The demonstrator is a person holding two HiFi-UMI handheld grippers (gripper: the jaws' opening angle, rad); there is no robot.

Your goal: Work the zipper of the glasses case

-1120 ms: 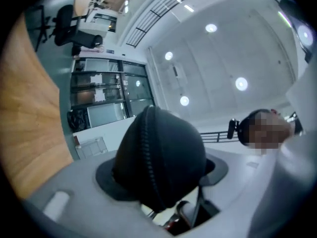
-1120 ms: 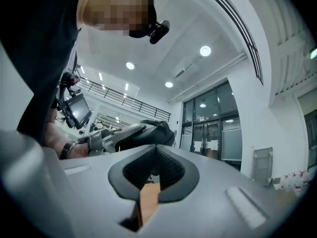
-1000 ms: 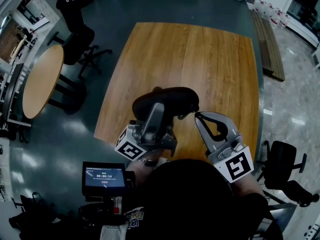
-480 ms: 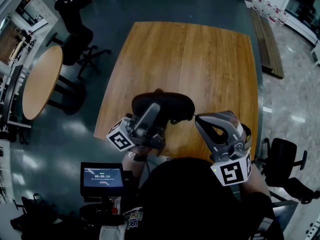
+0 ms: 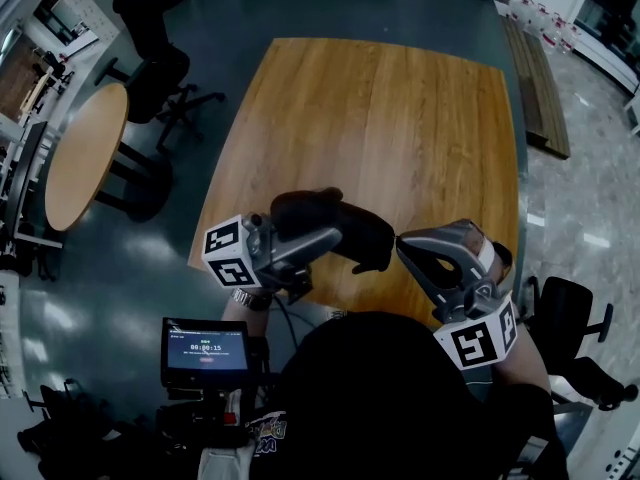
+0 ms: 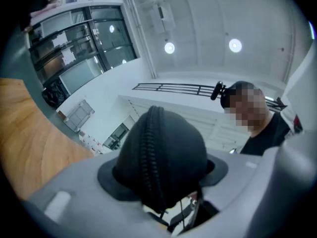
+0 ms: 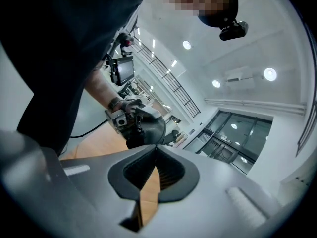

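Observation:
The black oval glasses case (image 5: 345, 230) is held above the near edge of the wooden table (image 5: 400, 118). My left gripper (image 5: 330, 236) comes in from the left and is shut on it. In the left gripper view the case (image 6: 163, 157) sits between both pads, its zipper line running down the end that faces the camera. My right gripper (image 5: 400, 238) is shut, with its tips right at the case's right end. In the right gripper view the closed tips (image 7: 156, 147) meet just under the case (image 7: 146, 128). I cannot make out a pull tab between them.
A round table (image 5: 85, 158) and an office chair (image 5: 160, 88) stand on the floor to the left. Another chair (image 5: 565, 318) is at the right, and a bench (image 5: 535, 88) beyond the table. A small monitor (image 5: 207, 353) is mounted near the person's body.
My left gripper has swung out to the left and turned the case, whose right end now dips toward me. The right gripper has shifted slightly down and right, its tips staying at the case's end.

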